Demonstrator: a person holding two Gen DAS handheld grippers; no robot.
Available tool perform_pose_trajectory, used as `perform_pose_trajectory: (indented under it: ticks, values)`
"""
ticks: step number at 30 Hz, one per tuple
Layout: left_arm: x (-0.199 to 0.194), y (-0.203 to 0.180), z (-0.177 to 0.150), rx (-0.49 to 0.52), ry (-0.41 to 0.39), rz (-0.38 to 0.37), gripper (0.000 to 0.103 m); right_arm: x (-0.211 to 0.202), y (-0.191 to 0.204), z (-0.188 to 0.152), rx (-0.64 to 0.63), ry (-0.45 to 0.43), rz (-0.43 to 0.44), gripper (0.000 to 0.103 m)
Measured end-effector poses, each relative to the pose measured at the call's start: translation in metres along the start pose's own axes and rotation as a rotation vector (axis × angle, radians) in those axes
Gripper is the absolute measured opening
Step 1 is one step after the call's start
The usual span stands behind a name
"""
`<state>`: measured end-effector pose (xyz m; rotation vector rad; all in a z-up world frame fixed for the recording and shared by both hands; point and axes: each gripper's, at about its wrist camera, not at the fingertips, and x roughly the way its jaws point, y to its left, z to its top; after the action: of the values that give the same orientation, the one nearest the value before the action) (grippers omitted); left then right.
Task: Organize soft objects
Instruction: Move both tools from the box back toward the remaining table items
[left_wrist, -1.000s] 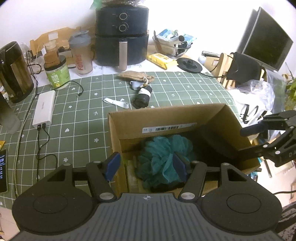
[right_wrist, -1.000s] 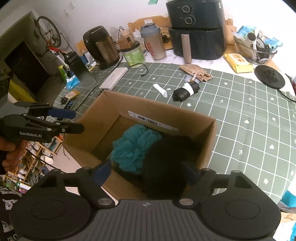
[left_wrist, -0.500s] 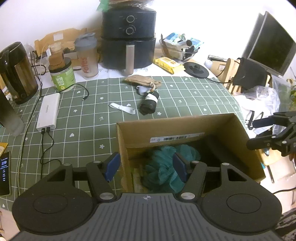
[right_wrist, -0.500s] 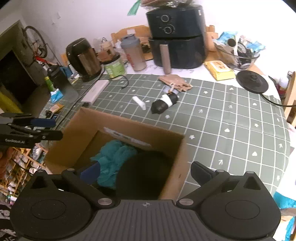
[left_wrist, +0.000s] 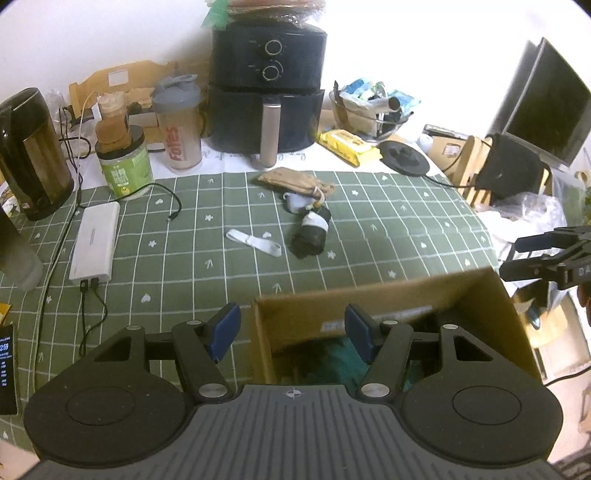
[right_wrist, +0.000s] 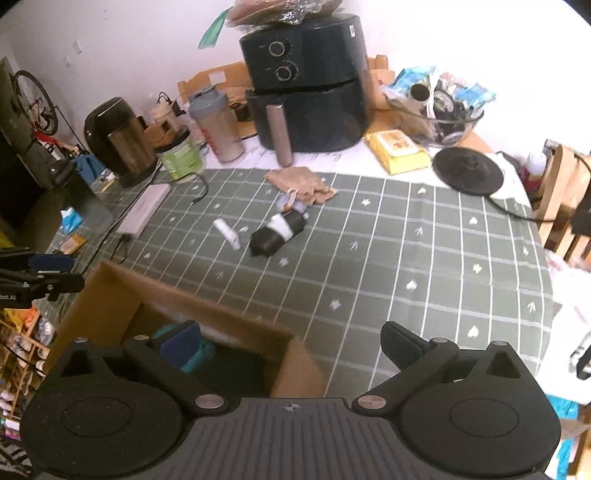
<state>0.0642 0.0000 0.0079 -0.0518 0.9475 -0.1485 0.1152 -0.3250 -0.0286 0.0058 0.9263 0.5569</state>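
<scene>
Partly hidden, the teal mesh sponge (left_wrist: 334, 360) shows only as a dim patch low inside the cardboard box (left_wrist: 295, 325), cut off by the box's front wall and by the left gripper (left_wrist: 291, 332); in the right wrist view only a sliver of it (right_wrist: 195, 360) peeks past a blue pad. A dark mass beside the sponge fills the rest of the box, too shadowed to name. The box edges are blurred in both views.

Beyond the box, on the green checked tablecloth (left_wrist: 388, 229), lies a black rolled bundle (left_wrist: 310, 236) with a white band around it. Its long axis runs away from the box towards the air fryer (left_wrist: 267, 92), slightly tilted; the banded end points at the air fryer, the plain end at the box. A tan drawstring pouch (left_wrist: 291, 179) lies just past the bundle, between it and the air fryer, and a small pale item pressed against the pouch is hard to make out. A white strap (left_wrist: 253, 242) lies flat beside the bundle, well apart from the box.

The left gripper stands spread astride the box's near corner, holding nothing. The right gripper (right_wrist: 291, 343) is spread wide above the box's other corner, nothing between its fingers.
</scene>
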Motion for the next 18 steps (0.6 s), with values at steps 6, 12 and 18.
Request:
perform_pose_trajectory:
  ticks: [6,12,18]
  values:
    - [0.014,0.007,0.015,0.003,-0.011,-0.022,0.061,0.019,-0.011,0.025,-0.018,-0.02,-0.067,0.103]
    - [0.023,0.012,0.027,0.024,-0.024,-0.047,0.061,0.043,-0.012,0.052,-0.108,-0.032,-0.118,0.103]
    - [0.023,0.019,0.039,0.027,-0.044,-0.053,0.061,0.065,-0.009,0.084,-0.186,-0.063,-0.123,0.103]
